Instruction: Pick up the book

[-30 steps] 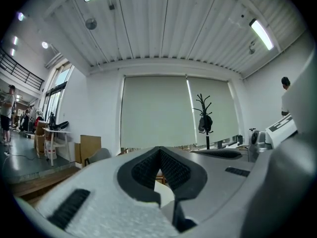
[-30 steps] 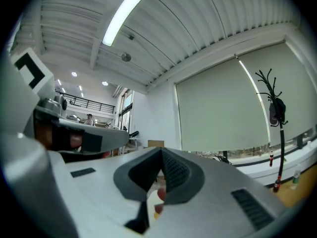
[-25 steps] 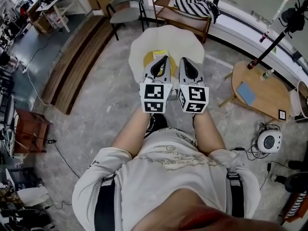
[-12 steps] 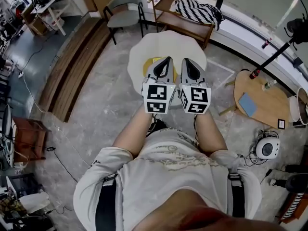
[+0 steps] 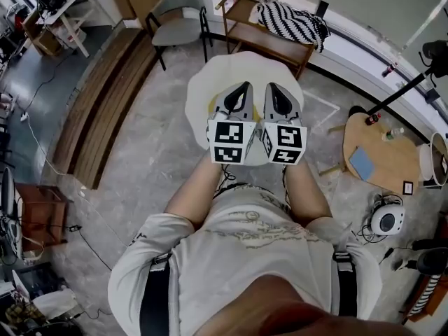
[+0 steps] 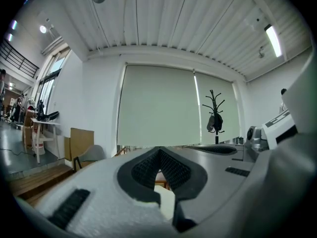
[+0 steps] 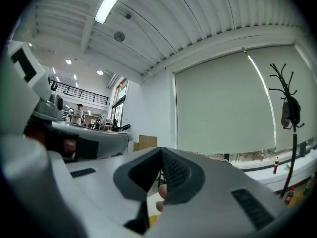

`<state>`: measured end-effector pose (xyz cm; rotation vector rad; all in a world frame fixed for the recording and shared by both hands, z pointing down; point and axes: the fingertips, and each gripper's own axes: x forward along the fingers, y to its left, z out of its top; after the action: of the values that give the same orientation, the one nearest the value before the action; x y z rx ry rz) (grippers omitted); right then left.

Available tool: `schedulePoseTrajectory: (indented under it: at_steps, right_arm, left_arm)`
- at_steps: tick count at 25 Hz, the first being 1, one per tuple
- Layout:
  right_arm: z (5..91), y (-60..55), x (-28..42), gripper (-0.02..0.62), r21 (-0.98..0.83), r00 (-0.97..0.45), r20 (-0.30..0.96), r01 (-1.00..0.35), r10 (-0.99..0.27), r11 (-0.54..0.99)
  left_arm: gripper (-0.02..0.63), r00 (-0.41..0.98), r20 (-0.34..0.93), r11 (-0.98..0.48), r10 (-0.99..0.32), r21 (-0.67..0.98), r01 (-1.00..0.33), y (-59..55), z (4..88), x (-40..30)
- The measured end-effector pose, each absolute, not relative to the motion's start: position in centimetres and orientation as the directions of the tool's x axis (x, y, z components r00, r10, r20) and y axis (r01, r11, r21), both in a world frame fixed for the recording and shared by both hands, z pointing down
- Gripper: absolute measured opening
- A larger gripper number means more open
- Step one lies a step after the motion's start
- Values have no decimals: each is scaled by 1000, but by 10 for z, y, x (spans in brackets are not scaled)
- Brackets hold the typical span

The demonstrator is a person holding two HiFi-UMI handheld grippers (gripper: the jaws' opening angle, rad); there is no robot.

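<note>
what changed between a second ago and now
The person has moved forward to the round table. The left gripper and right gripper now reach further over it and cover most of the yellow book, which showed more before. Nothing was taken hold of or let go. Unchanged: the grippers are side by side, shut and empty, and the book lies on the table.

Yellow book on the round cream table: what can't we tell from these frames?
- Head view: the yellow book is covered by the left claw except for a sliver, so its cover, thickness and exact lie are hidden.
- Both gripper views: they point level, so the round cream table shows only as a scrap through each gap.
- Right gripper view: a pinkish blob behind the right claw is too blurred to name.
</note>
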<state>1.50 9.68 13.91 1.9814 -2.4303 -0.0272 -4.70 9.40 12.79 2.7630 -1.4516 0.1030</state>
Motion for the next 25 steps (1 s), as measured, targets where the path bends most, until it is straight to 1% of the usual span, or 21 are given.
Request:
schedulePoseTrajectory:
  at_steps: [12, 25]
  right_arm:
    - [147, 21, -11, 23, 38, -179, 16, -983, -984, 180]
    - [178, -10, 21, 23, 5, -101, 87, -995, -991, 102]
  left_arm:
    - [11, 569, 75, -569, -819, 32, -822, 10, 139, -79]
    - [11, 611, 157, -608, -776, 71, -791, -24, 176, -56]
